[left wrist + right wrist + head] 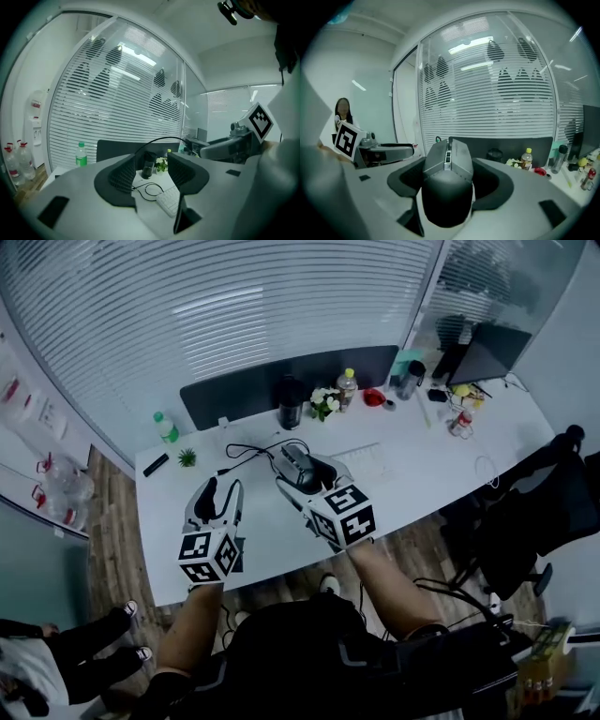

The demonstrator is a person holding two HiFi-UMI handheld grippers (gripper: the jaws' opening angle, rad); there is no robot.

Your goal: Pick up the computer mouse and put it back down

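Observation:
A dark grey computer mouse (300, 463) sits between the jaws of my right gripper (306, 474), held above the white desk (422, 474). Its black cable (246, 449) trails left and loops on the desk. In the right gripper view the mouse (447, 187) fills the gap between the black pads, buttons pointing away, and my right gripper (449, 168) is shut on it. My left gripper (221, 487) hovers to its left, open with nothing in it. In the left gripper view, desk, cable and keyboard (169, 199) show through the open left gripper (152, 171).
A white keyboard (361, 463) lies right of the mouse. Along the back stand a dark divider panel (244, 395), a black cup (291, 404), flowers (324, 402), two bottles (166, 427) (347, 387) and desk clutter. An office chair (525, 521) stands at the right.

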